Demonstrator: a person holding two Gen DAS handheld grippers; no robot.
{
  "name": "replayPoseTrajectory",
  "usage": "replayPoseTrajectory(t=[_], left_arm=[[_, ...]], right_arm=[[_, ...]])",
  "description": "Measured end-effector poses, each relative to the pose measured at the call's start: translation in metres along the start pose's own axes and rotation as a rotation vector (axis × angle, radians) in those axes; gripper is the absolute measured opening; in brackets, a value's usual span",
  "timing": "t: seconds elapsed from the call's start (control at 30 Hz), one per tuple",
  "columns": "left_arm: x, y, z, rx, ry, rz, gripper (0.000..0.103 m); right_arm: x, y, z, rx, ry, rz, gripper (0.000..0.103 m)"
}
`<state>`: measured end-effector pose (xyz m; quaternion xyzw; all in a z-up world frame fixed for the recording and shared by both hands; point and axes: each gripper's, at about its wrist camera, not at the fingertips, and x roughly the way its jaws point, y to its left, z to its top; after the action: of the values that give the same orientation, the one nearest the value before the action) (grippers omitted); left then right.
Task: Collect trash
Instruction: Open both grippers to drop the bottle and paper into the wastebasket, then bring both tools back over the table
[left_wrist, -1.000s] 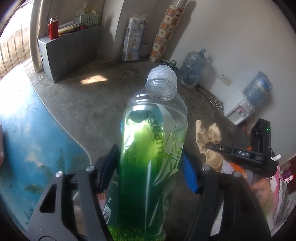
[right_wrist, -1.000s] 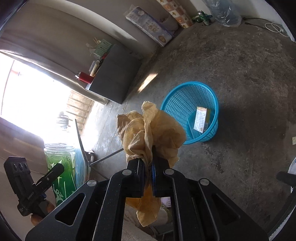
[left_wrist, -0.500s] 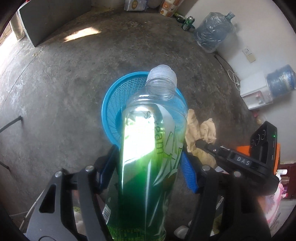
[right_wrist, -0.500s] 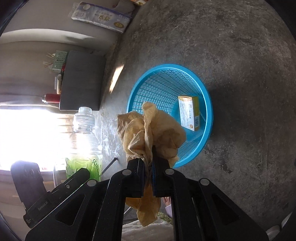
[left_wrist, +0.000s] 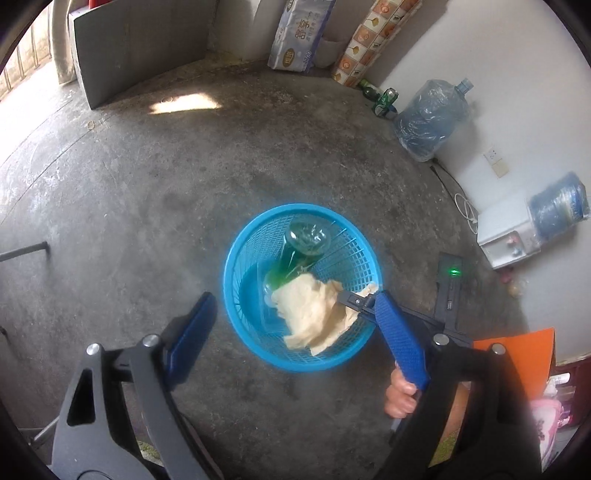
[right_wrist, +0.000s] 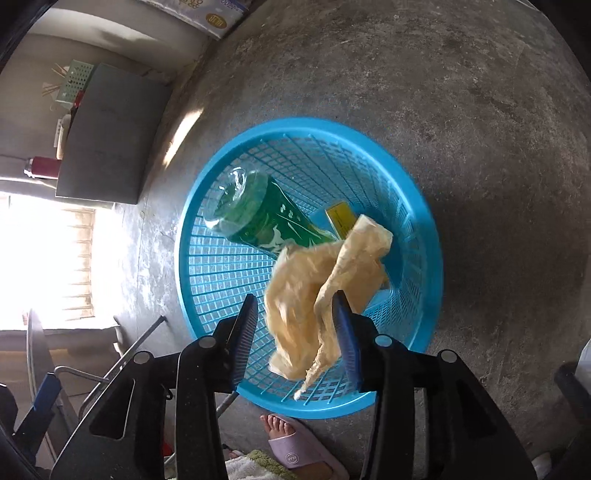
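Observation:
A blue mesh basket (left_wrist: 229, 284) (right_wrist: 436, 258) stands on the concrete floor below both grippers. Inside it a green-labelled plastic bottle (left_wrist: 295, 254) (right_wrist: 266, 218) lies tilted, beside a small yellow box (right_wrist: 341, 218). My left gripper (left_wrist: 295, 328) hovers over the basket, its jaws opening wide with nothing between them. My right gripper (right_wrist: 295, 325) (left_wrist: 356, 301) is at the basket's near rim with its jaws opening. The crumpled tan paper (right_wrist: 317, 291) (left_wrist: 314, 317) hangs loose and blurred between them, brushing one pad as it drops into the basket.
A foot in a pale slipper (right_wrist: 291, 443) stands just by the basket. A grey cabinet (left_wrist: 140, 48), a tissue pack (left_wrist: 295, 37), water jugs (left_wrist: 428, 122) and a white dispenser (left_wrist: 506, 236) line the walls. A metal chair frame (right_wrist: 122, 365) is at the left.
The left gripper opened and the bottle fell into the basket. The right gripper's jaws parted and let the paper slip. Both grippers came down closer over the basket.

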<state>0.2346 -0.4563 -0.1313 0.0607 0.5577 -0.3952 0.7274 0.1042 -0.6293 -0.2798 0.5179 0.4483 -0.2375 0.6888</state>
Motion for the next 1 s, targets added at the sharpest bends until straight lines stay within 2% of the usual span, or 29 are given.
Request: replayPoseTrajectory(t=[0.17, 0.27, 0.37, 0.53, 0.67, 0.73, 0.87, 1.0], left_arm=[[-0.051, -0.007, -0.009, 0.023, -0.063, -0.017, 0.083], [-0.096, -0.01, -0.024, 0.043, -0.116, -0.061, 0.083], [-0.144, -0.007, -0.047, 0.065, -0.18, -0.074, 0.083], [-0.226, 0.012, -0.102, 0.091, -0.3, -0.053, 0.085], [-0.282, 0.05, -0.16, 0.042, -0.378, 0.018, 0.087], [-0.305, 0.073, -0.192, 0.005, -0.394, 0.09, 0.087], [-0.345, 0.12, -0.259, -0.087, -0.425, 0.253, 0.087], [-0.384, 0.161, -0.322, -0.229, -0.485, 0.394, 0.087]], right_arm=[[-0.036, 0.002, -0.018, -0.042, -0.058, 0.022, 0.042], [-0.074, -0.002, -0.036, -0.059, -0.114, 0.069, 0.042], [-0.113, -0.004, -0.061, -0.081, -0.164, 0.123, 0.042], [-0.166, 0.009, -0.107, -0.169, -0.203, 0.145, 0.052], [-0.198, 0.047, -0.145, -0.302, -0.215, 0.179, 0.057], [-0.206, 0.076, -0.164, -0.373, -0.206, 0.201, 0.057], [-0.207, 0.146, -0.205, -0.521, -0.148, 0.298, 0.057], [-0.198, 0.225, -0.255, -0.67, -0.069, 0.352, 0.057]])
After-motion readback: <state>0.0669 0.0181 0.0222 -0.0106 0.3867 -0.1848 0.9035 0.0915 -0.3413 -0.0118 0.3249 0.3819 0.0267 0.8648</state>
